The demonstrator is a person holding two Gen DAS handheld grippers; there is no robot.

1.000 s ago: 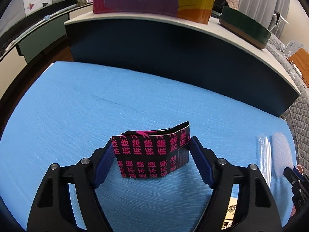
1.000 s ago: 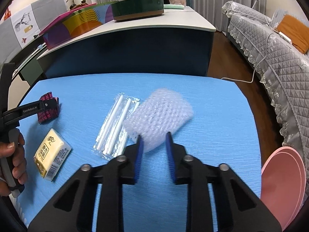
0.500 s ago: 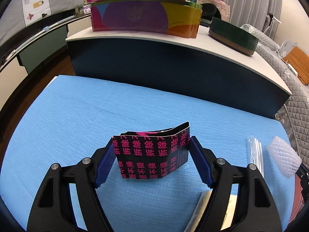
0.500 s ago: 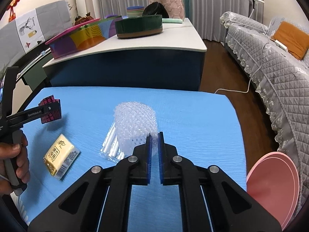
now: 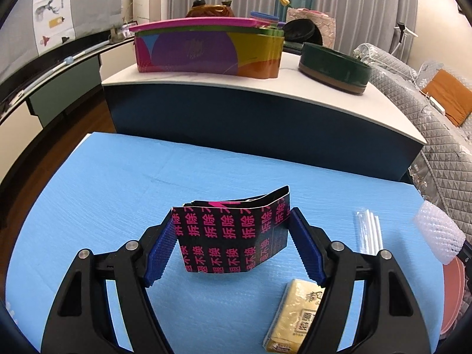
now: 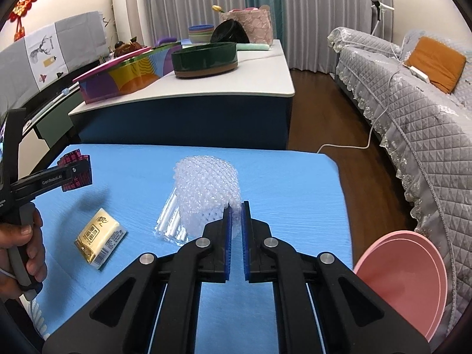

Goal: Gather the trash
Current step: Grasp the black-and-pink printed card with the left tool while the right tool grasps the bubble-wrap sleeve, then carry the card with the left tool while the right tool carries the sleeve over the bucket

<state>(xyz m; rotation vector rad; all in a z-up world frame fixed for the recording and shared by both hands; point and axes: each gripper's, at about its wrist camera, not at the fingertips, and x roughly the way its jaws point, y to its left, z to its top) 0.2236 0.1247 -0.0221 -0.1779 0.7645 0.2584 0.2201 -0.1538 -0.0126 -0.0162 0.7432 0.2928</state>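
**Blue mat, 2 grippers, both loaded**

Blue mat (image 6: pixel 295 183) is the landmark. Beyond its right edge sits a pink bowl (image 6: pixel 407 277). Above the mat's middle, the right gripper (image 6: pixel 235 221) pinches bubble wrap (image 6: pixel 206 188). Above its left side, the left gripper (image 5: pixel 231 246) clamps a black-and-pink printed pack (image 5: pixel 233 236). On the mat lie a yellow tissue packet (image 6: pixel 100 239) and clear-wrapped straws (image 6: pixel 169 224).

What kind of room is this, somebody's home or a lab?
Most likely a home living room: a sofa under a quilted grey cover, long curtains across the back wall, and a wooden floor around the blue-covered table.
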